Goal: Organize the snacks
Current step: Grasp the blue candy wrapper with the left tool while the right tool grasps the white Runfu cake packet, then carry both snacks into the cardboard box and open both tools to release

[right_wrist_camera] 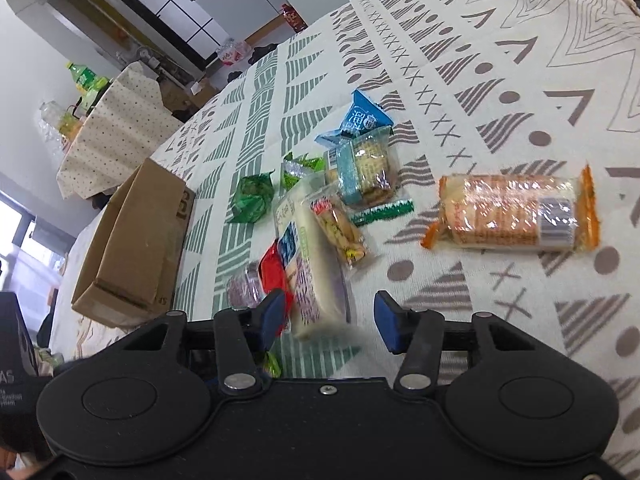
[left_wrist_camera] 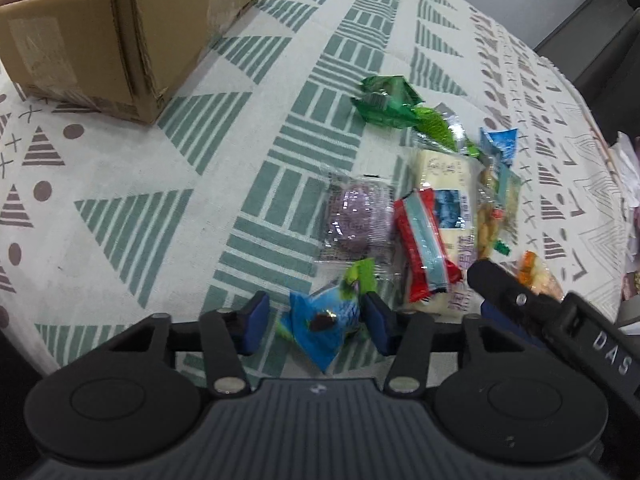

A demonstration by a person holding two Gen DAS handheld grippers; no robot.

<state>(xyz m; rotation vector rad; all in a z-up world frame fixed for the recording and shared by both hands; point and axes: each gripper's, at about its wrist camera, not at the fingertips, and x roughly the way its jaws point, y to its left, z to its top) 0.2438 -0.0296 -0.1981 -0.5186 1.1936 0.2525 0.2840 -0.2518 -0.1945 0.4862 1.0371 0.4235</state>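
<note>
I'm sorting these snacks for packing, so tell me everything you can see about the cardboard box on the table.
The cardboard box is plain brown corrugated card, open at the top, with scuffed, dented corners and patches of clear tape or old label on its walls. It stands upright on the patterned tablecloth, apart from the pile of snacks and touched by neither gripper. What can be seen of its inside shows nothing in it; the bottom is hidden.

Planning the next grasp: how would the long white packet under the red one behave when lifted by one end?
The long white packet looks soft and film-wrapped, so it would probably sag. The red packet lying across it would likely slide off. Glossy film may slip between pads.
</note>
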